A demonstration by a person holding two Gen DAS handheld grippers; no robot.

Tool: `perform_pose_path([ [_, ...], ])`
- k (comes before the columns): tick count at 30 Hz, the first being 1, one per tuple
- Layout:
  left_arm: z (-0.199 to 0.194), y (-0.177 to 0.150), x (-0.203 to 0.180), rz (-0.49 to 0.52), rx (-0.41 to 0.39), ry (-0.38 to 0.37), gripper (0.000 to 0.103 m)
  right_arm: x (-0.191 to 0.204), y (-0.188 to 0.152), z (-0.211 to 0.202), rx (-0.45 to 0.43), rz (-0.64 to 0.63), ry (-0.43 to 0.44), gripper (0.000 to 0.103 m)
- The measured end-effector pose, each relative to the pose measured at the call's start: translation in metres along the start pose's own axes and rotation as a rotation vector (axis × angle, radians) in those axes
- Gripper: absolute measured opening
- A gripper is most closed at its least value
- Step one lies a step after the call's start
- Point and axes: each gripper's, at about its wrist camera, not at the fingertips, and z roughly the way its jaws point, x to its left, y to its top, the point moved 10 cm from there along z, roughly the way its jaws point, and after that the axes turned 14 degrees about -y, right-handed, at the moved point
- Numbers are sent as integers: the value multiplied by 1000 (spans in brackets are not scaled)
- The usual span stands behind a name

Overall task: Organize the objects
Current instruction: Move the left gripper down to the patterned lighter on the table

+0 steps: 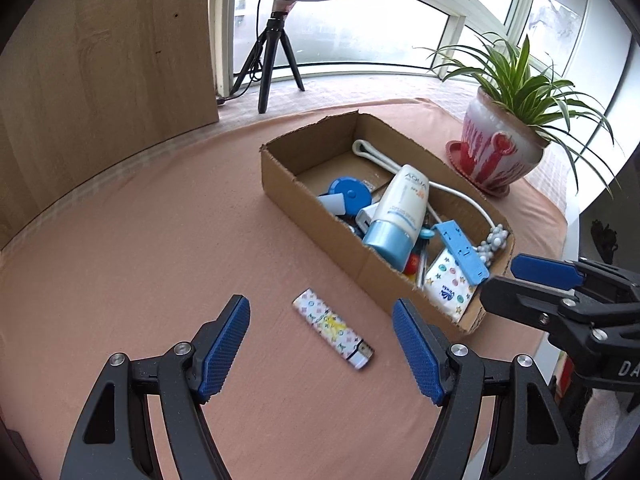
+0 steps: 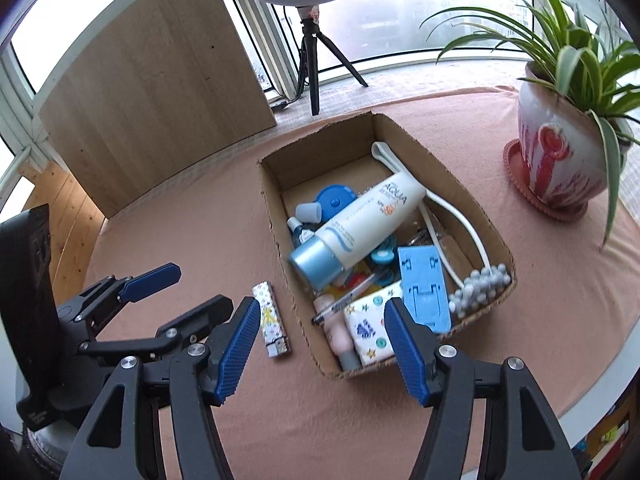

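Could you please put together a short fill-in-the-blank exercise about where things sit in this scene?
1. The lighter lies on the tablecloth, ____ the cardboard box.
2. The sunscreen bottle has a cap coloured ____.
3. Both the left tool and the right tool are ____ and hold nothing.
4. The potted plant stands on a ____ saucer.

Missing words: outside; blue; open; red

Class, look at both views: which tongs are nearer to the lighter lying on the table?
Left. The left tongs are open around the lighter, which lies between their tips. The right tongs, also open, hang beside it, over the box's near corner.
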Motion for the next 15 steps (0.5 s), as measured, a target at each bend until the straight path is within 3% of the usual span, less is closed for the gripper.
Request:
perform_pose_path([
  [15,37,-35,15,-88,108,23,77,-4,-44,-9,24,34,-15,61],
])
